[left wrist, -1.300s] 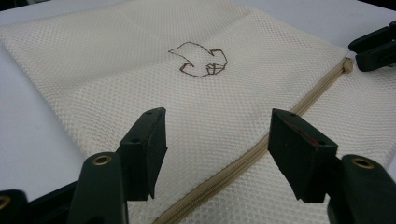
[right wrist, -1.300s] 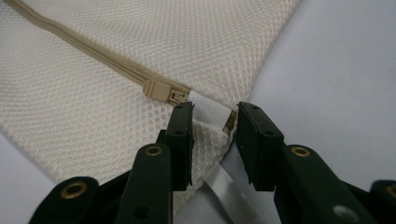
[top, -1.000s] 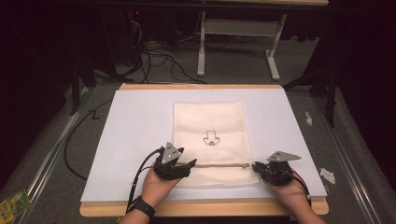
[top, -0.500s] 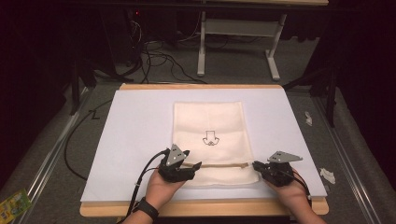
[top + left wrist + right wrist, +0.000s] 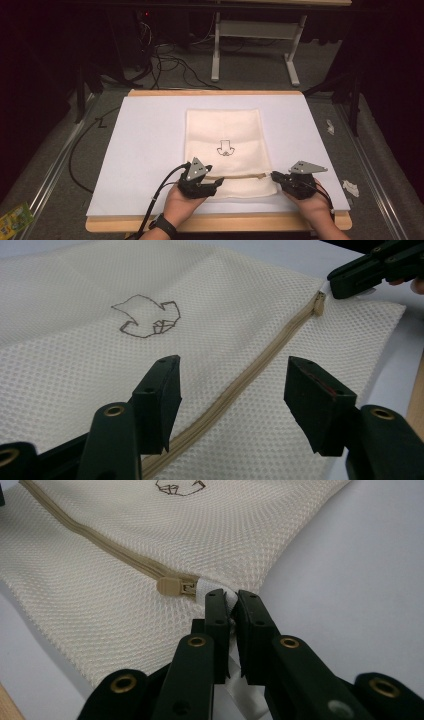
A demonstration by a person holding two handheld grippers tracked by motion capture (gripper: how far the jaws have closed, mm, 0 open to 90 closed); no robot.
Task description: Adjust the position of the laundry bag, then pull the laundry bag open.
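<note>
A: Item one, left side?
B: Left hand-held gripper (image 5: 212,186), near edge of the bench (image 5: 150,130), over the near left part of the mesh bag (image 5: 225,125). In the left gripper view its jaws stand apart, one each side of the tan zipper (image 5: 240,385), pads clear of the fabric; they have just been closing a little, with the zipper line between them and nothing gripped.

A: Item two, centre?
B: Cream mesh bag, flat on the white sheet covering the bench, long side running near to far. Small dark line drawing (image 5: 224,148) near its middle. The zipper crosses it left to right close to the near end.

A: Zipper pull?
B: Tan slider (image 5: 170,586), at the right end of the zipper, just beside the right jaws.

A: Item three, right side?
B: Right hand-held gripper (image 5: 231,597), at the bag's near right edge. Jaws closed, clamping the white fabric tab (image 5: 207,586) at the zipper's end.

A: Off the bench?
B: Floor cables (image 5: 165,55) far left, a table frame (image 5: 255,45) beyond.
</note>
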